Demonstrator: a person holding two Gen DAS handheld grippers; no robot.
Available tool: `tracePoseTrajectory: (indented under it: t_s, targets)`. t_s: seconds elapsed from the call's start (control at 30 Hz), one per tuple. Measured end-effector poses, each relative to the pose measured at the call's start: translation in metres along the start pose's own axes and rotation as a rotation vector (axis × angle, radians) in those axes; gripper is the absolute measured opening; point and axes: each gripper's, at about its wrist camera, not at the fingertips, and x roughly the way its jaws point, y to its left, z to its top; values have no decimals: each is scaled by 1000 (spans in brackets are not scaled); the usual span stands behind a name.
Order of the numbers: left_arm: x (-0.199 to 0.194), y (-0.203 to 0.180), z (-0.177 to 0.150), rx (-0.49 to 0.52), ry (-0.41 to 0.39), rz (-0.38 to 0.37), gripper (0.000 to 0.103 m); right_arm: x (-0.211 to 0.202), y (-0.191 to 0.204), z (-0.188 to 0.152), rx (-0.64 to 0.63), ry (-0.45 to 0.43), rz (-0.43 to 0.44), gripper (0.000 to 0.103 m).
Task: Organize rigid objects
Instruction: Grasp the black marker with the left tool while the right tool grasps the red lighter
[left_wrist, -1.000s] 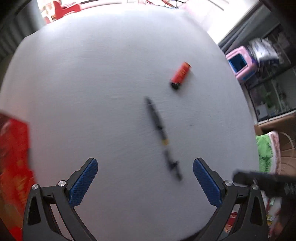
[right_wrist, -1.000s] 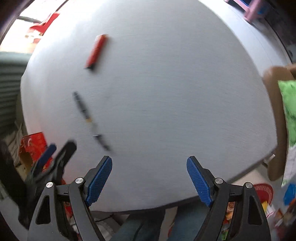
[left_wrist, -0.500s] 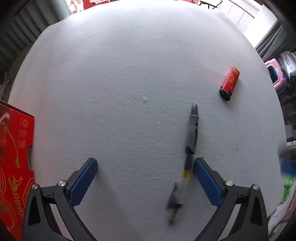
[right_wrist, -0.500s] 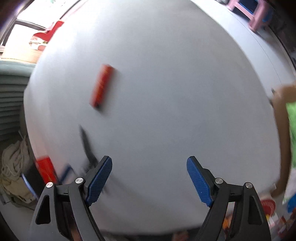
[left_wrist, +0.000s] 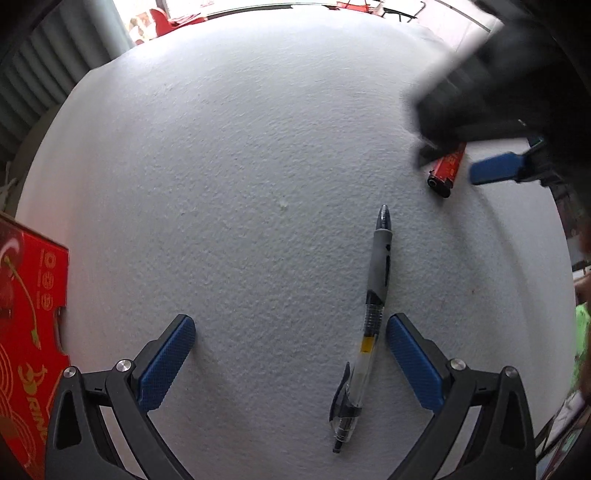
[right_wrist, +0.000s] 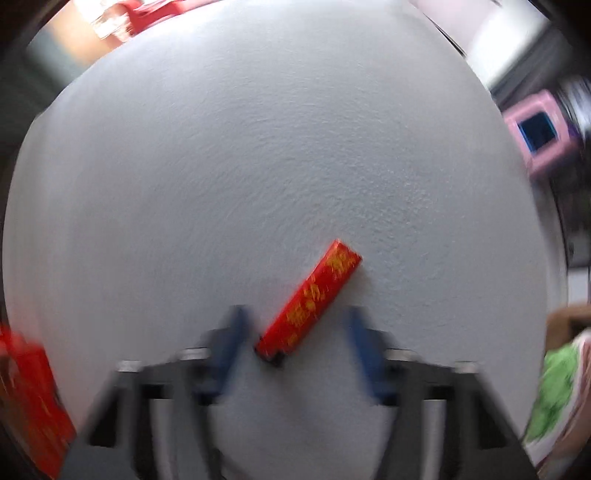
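On the white table (left_wrist: 258, 155), toward two o'clock in the left wrist view, the lighter (left_wrist: 446, 170) lies flat, and the right gripper (right_wrist: 295, 332) straddles its dark end, jaws spread and not touching it. The pen (left_wrist: 371, 306) lies at five o'clock, just inside the left gripper (left_wrist: 291, 343)'s right finger, jaws released. To grip well, I would centre the lighter's narrow width between the pads, since it lies diagonally, then close slowly.
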Motion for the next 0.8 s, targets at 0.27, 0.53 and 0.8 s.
tracePoseTrajectory:
  t_s: [0.27, 0.53, 0.8]
  targets:
    - [-3, -72, -2, 185, 1, -69, 103, -6, -73, -99, 31, 160, 89, 20]
    - [-2, -104, 2, 212, -75, -61, 103, -13, -69, -152, 1, 161, 26, 20]
    - [1, -119, 12, 256, -46, -81, 77, -19, -38, -141, -29, 205, 59, 24]
